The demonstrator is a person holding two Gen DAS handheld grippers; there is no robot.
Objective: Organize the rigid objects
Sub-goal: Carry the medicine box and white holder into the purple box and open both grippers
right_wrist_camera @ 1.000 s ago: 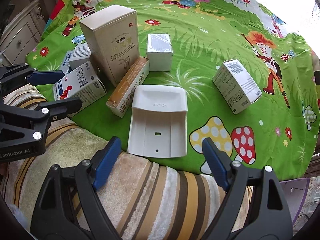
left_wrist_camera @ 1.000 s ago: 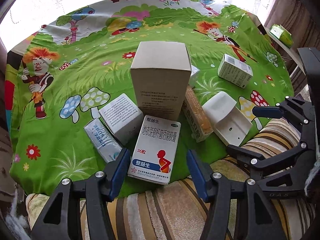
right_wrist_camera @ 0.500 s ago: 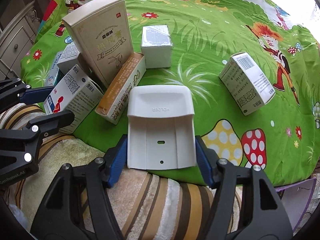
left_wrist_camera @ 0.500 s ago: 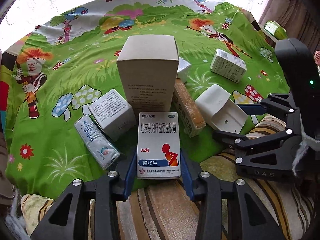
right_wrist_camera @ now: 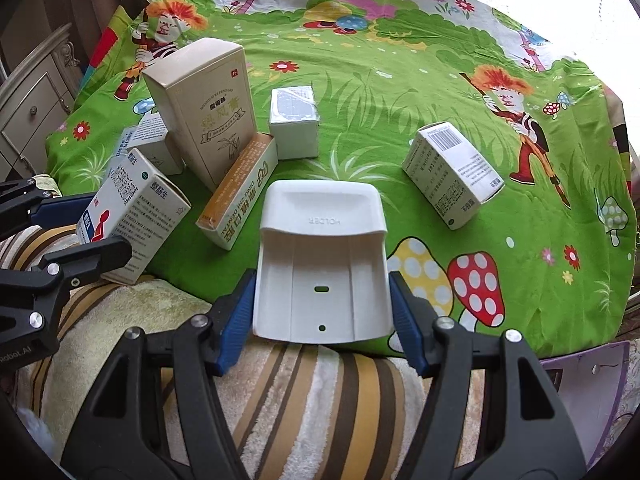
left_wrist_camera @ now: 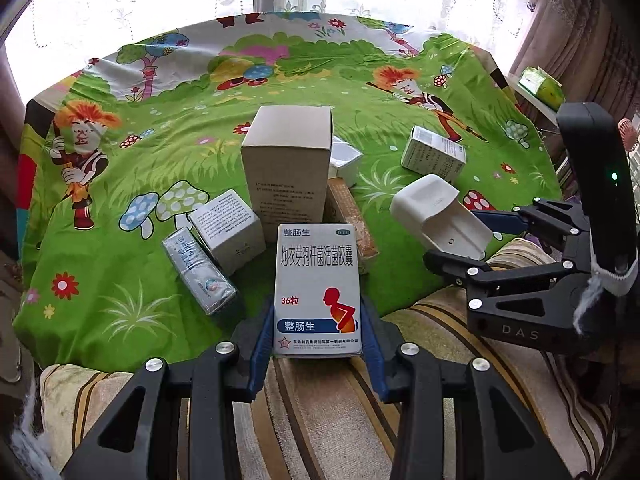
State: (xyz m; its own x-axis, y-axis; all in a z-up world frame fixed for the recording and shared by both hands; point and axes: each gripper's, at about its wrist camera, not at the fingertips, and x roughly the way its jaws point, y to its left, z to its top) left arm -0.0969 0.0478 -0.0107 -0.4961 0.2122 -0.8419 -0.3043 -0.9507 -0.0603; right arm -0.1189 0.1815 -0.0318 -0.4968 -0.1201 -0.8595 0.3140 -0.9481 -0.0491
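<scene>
Left gripper (left_wrist_camera: 318,344): your pads clamp the pill box (left_wrist_camera: 317,288) by its long sides, its long axis running straight away from you, its near end between the fingers. Right gripper (right_wrist_camera: 322,312): clenched on the white holder (right_wrist_camera: 322,264), open end toward you. Both sit at the cloth's (left_wrist_camera: 120,312) near edge. Beyond the pill box, close ahead, stands the tall carton (left_wrist_camera: 286,168); any push forward meets it, so lifting looks wiser.

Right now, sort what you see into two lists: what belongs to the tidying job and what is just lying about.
Job:
medicine box with the red figure, held by the left gripper
white plastic holder, held by the right gripper
tall beige carton
barcoded box

Lying about:
cartoon tablecloth
striped towel
</scene>
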